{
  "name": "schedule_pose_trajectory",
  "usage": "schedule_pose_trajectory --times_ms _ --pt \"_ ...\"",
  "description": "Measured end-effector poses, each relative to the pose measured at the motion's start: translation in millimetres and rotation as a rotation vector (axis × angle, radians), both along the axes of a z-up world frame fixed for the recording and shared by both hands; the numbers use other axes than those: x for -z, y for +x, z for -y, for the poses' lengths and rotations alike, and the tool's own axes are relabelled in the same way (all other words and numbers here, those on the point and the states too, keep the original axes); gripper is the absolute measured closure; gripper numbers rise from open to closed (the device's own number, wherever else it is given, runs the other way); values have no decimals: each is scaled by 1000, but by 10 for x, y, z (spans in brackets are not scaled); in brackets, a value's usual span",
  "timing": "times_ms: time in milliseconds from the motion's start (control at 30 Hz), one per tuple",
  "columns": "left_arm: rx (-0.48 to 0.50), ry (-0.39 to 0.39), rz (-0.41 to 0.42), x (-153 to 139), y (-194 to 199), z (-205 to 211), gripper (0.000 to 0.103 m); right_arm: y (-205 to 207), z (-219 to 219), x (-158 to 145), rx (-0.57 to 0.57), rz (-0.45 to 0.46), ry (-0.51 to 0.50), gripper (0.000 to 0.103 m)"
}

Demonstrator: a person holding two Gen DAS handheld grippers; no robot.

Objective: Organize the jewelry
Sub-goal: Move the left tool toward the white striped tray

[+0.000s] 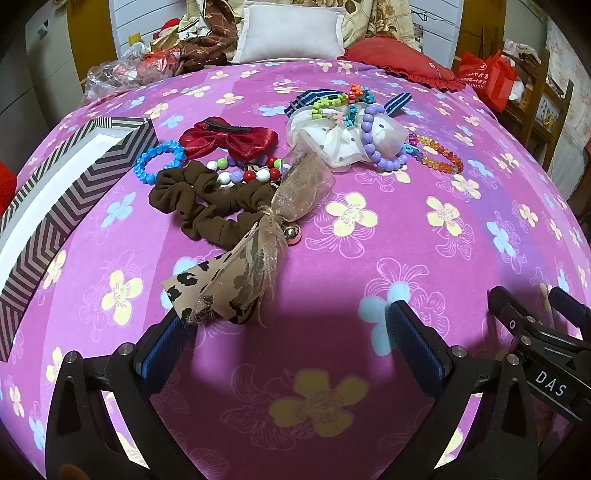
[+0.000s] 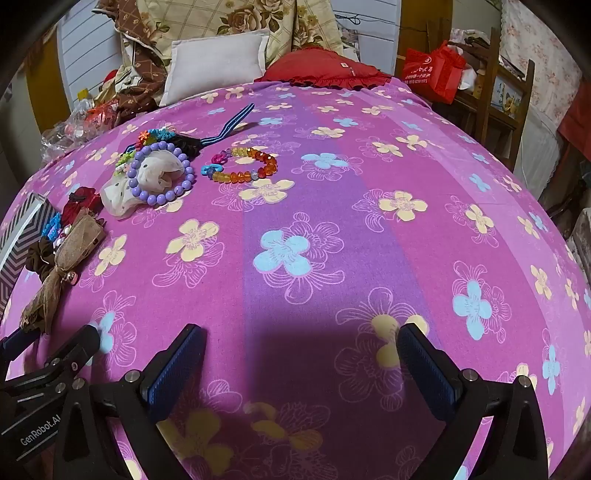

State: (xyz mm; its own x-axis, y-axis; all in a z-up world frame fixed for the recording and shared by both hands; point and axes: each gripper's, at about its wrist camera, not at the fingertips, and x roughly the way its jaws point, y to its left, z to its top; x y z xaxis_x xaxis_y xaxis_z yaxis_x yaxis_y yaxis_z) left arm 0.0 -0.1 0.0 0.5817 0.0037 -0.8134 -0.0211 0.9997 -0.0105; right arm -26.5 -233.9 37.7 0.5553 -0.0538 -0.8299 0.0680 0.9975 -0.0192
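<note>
Jewelry and hair pieces lie on a pink flowered bedsheet. In the left wrist view: a brown scrunchie (image 1: 207,206), a leopard-print gauze bow (image 1: 251,266), a red bow clip (image 1: 229,140), a blue bead bracelet (image 1: 155,166), a purple bead bracelet (image 1: 380,147) on a white gauze scrunchie (image 1: 332,144), and an orange bead bracelet (image 1: 439,157). My left gripper (image 1: 288,325) is open and empty, just short of the leopard bow. My right gripper (image 2: 299,350) is open and empty over bare sheet; the purple bracelet (image 2: 162,173) and orange bracelet (image 2: 243,164) lie far ahead to its left.
A black-and-white chevron box (image 1: 55,206) with a white inside stands open at the left. Pillows (image 1: 291,33) and bedding pile at the head of the bed. A red bag (image 2: 432,70) and wooden chair stand at the right. The right gripper's body (image 1: 546,350) shows beside the left one.
</note>
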Motion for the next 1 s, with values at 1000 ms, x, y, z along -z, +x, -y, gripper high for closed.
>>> schedule_pose_trajectory --times_ms 1000 --pt "-53 157 175 -500 -1141 -657 6 -149 -41 -54 13 15 9 13"
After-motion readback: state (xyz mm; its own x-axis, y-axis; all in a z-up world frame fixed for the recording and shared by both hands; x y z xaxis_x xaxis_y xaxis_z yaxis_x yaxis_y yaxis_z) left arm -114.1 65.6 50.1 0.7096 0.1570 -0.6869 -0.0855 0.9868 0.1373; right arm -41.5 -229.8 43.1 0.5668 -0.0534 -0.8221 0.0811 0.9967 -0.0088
